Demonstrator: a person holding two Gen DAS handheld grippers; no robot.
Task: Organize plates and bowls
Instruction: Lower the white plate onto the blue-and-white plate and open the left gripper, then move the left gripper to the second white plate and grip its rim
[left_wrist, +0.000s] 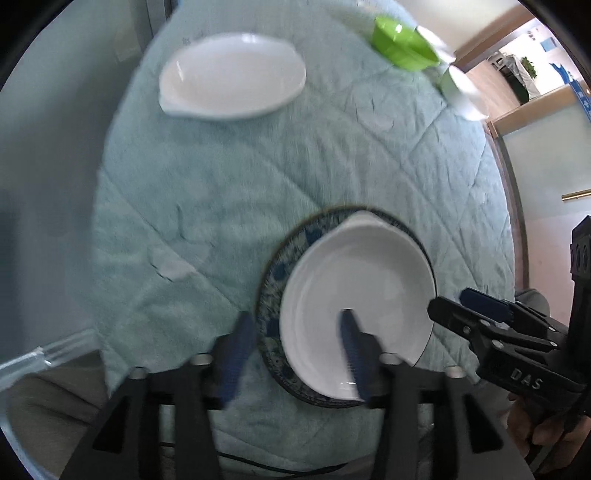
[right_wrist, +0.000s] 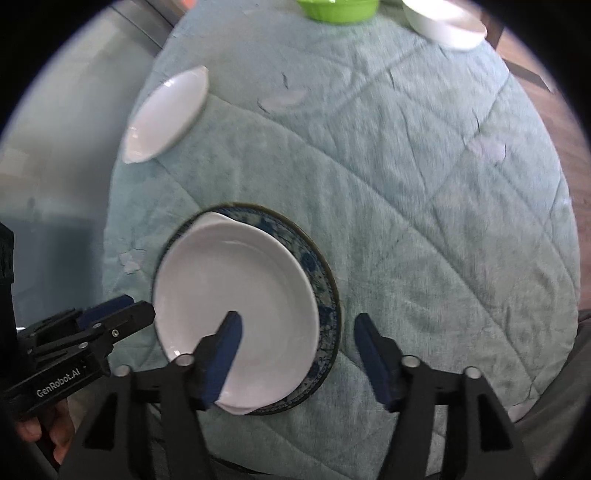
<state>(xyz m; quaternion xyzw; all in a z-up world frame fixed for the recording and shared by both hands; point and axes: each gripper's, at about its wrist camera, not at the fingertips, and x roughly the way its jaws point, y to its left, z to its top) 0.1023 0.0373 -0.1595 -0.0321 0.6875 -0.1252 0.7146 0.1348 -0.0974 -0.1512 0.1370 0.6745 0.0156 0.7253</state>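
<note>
A white plate (left_wrist: 358, 295) lies on a blue patterned plate (left_wrist: 271, 291) near the front of the round table; both also show in the right wrist view, the white plate (right_wrist: 240, 295) on the patterned one (right_wrist: 325, 295). My left gripper (left_wrist: 295, 332) is open, its fingers either side of the stack's left rim. My right gripper (right_wrist: 297, 332) is open over the stack's right rim, and shows in the left wrist view (left_wrist: 461, 306). A second white plate (left_wrist: 232, 75) (right_wrist: 166, 114) lies at the far left.
The table wears a quilted light-teal cloth (right_wrist: 424, 184). A green bowl (left_wrist: 402, 40) (right_wrist: 338, 9) and a white bowl (right_wrist: 447, 22) (left_wrist: 461, 85) stand at the far edge. The left gripper shows in the right wrist view (right_wrist: 122, 314).
</note>
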